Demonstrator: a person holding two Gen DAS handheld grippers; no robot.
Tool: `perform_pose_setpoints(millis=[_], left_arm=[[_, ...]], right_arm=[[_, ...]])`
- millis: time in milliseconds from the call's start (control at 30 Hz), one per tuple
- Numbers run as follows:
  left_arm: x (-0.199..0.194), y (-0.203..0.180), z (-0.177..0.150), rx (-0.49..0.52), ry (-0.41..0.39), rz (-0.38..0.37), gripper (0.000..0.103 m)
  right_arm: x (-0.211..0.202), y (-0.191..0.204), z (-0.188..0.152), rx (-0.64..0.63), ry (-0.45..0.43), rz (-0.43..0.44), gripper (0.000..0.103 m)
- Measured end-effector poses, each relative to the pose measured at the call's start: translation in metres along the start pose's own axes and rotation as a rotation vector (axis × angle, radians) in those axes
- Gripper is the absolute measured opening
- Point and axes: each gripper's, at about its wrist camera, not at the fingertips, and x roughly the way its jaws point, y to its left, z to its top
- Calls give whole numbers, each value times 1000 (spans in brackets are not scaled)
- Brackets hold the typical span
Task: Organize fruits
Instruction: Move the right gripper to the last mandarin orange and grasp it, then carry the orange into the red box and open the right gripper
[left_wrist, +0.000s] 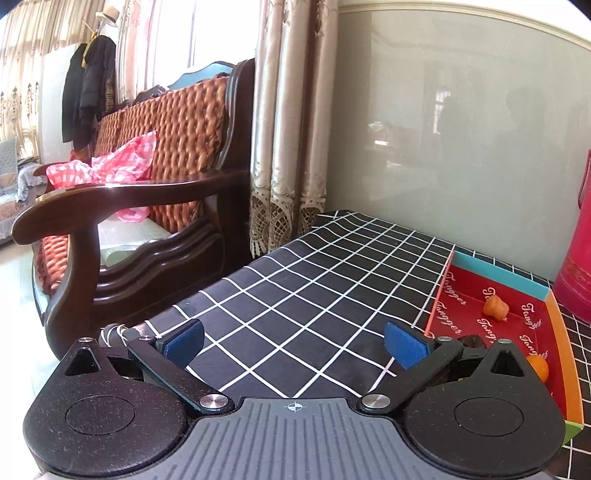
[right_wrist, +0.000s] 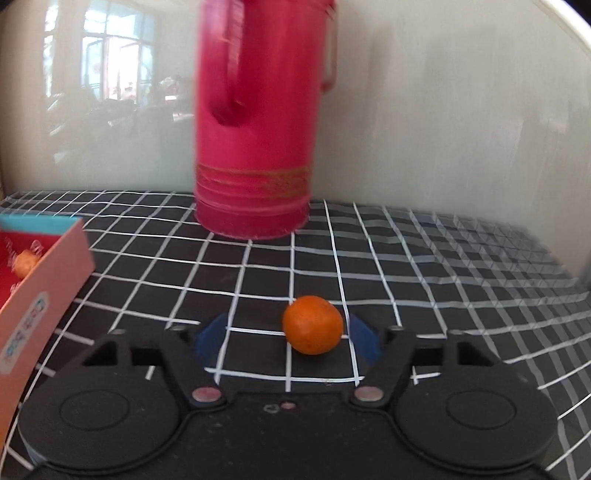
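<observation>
1. The task is to collect the fruits in the box (left_wrist: 554, 332), a low red tray with coloured walls on the checked cloth (left_wrist: 295, 288).
2. Part of the work looks done. In the left wrist view the box already holds a small orange piece (left_wrist: 496, 305) near its back wall, another orange fruit (left_wrist: 539, 365) near the front, and something dark (left_wrist: 472, 340) half hidden behind the gripper; I cannot tell what it is.
3. At least one fruit is left outside: an orange (right_wrist: 313, 325) lies on the cloth, well apart from the box, in front of the red flask (right_wrist: 258, 147).
4. The right gripper (right_wrist: 286, 341) is low over the cloth with its blue fingers (right_wrist: 364, 341) spread. The orange sits between them, closer to the right finger, maybe touching it. It is not pinched yet.
5. The left gripper (left_wrist: 293, 343) is also spread and holds nothing. It waits over bare cloth, just beside the left wall of the box.
6. I judge the task is more than half done, as far as the views show: the right fingers must close on the orange, lift it, and carry it left into the box.
7. The orange is round and may roll away if one finger pushes it first.
</observation>
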Motion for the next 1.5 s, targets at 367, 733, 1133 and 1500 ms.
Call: perform_pose_setpoints(millis=[367,733,1133,1500], left_arm=[[3,0,0,-4,18,-1,103],[0,8,-1,-17,15,24,103],[3,29,-5,12,35,79,103],[4,23,-5,18,65,13,103]], right_arm=[[14,-8,-2,14,20,-4,33],[-53,55,-10,-80,-139,353,32],[-103,146,-42,-348,-113,621,34],[-138,124,-52,-243,-194,511,85]])
